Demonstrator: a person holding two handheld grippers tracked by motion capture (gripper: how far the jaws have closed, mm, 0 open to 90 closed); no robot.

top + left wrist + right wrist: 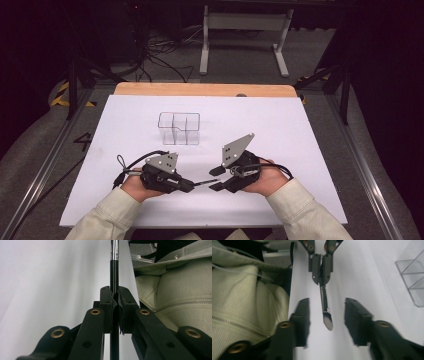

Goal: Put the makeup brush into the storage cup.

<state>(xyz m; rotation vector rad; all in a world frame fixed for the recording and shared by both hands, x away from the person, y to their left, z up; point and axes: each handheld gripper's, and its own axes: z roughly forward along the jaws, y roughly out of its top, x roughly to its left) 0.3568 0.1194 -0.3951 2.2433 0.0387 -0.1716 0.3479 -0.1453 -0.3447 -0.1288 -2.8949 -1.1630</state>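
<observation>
Makeup brush (325,305): slim black handle, silver ferrule, pale tip.

The brush (114,270) handle is cut off by the top edge in the left gripper view; the right gripper (326,322) looks blurred.

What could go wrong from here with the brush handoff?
1. The left gripper pinches only the thin handle of the makeup brush, so the brush could pivot or slip.
2. The right gripper stands open around the bristle end; closing there might crush the bristles.
3. The clear organizer sits apart on the white mat; its narrow compartments leave little margin for insertion.
</observation>
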